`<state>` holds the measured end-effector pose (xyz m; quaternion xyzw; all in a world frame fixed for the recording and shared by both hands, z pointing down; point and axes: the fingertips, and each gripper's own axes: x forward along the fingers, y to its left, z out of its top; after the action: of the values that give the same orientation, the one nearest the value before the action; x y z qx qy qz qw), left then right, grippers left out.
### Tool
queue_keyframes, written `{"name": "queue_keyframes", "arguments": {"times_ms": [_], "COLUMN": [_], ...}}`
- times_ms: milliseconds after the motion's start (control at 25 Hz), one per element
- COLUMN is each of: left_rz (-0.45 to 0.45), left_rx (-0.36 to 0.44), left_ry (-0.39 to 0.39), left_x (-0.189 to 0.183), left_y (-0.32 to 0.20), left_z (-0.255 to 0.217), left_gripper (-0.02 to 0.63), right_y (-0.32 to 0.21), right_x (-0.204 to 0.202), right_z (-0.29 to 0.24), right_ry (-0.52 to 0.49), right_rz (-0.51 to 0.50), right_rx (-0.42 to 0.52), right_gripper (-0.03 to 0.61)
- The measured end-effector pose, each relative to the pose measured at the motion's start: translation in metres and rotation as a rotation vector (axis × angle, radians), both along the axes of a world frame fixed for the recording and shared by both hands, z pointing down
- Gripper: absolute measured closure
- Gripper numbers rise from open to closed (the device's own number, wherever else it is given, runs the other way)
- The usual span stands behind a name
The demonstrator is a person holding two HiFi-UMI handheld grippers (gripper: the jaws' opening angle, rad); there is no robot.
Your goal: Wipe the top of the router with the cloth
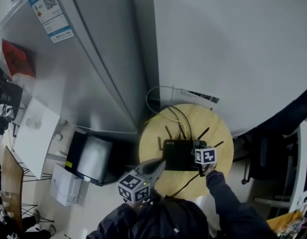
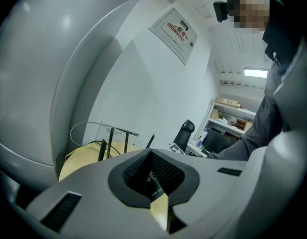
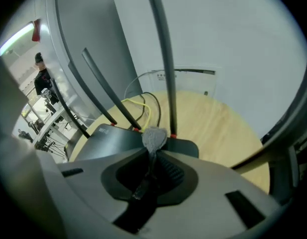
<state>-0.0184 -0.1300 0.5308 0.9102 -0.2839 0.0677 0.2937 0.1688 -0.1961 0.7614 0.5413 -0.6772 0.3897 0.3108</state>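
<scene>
A black router (image 1: 179,154) with several upright antennas lies on a round wooden table (image 1: 155,133). My right gripper (image 1: 199,147) is over the router's right end, shut on a small grey cloth (image 3: 154,137). In the right gripper view the cloth bunches out past the gripper (image 3: 154,151), just above the router's top (image 3: 111,137) near the antenna bases. My left gripper (image 1: 160,164) hovers at the table's near left edge, pointing at the router, jaws together with nothing between them. In the left gripper view, past that gripper (image 2: 149,156), only the antennas (image 2: 108,143) show.
Large white curved housings (image 1: 228,49) rise behind the table. Yellow and black cables (image 1: 165,114) trail off the table's back edge. A dark box (image 1: 91,158) stands on the floor to the left. An office chair (image 2: 184,132) and shelves stand off to the right.
</scene>
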Motion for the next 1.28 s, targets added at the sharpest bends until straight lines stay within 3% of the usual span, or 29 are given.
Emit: {"name": "queue_keyframes", "arguments": {"times_ms": [240,440,560,840,1000,1280], "left_rz": [-0.009,-0.031,-0.051,-0.111,-0.136,-0.144], "left_rx": [0.007,0.003,0.003,0.006,0.004,0.008], "left_ry": [0.004,0.000,-0.004,-0.020,-0.032,-0.023], "left_x": [-0.002,-0.011,-0.019,-0.043,-0.055,-0.059], "left_y": [0.004,0.011,0.013,0.018,0.024,0.029], "left_z": [-0.003,-0.001,-0.002,-0.005,-0.004,-0.006], "left_gripper": [0.621,0.620,0.621,0.620,0.620,0.620], "right_y": [0.010,0.009,0.007,0.014,0.021,0.027], "right_x": [0.026,0.018,-0.018,-0.142,-0.183,-0.145], "right_z": [0.001,-0.008,-0.017,-0.022,-0.014,-0.005], "right_ry": [0.035,0.000,-0.044,-0.163,-0.161,-0.111], "right_rz": [0.059,0.095,0.044,-0.132,-0.210,-0.195], "right_rx": [-0.003,0.040,0.073,0.062,0.035,0.005], "right_gripper": [0.505,0.506,0.506,0.506,0.506,0.506]}}
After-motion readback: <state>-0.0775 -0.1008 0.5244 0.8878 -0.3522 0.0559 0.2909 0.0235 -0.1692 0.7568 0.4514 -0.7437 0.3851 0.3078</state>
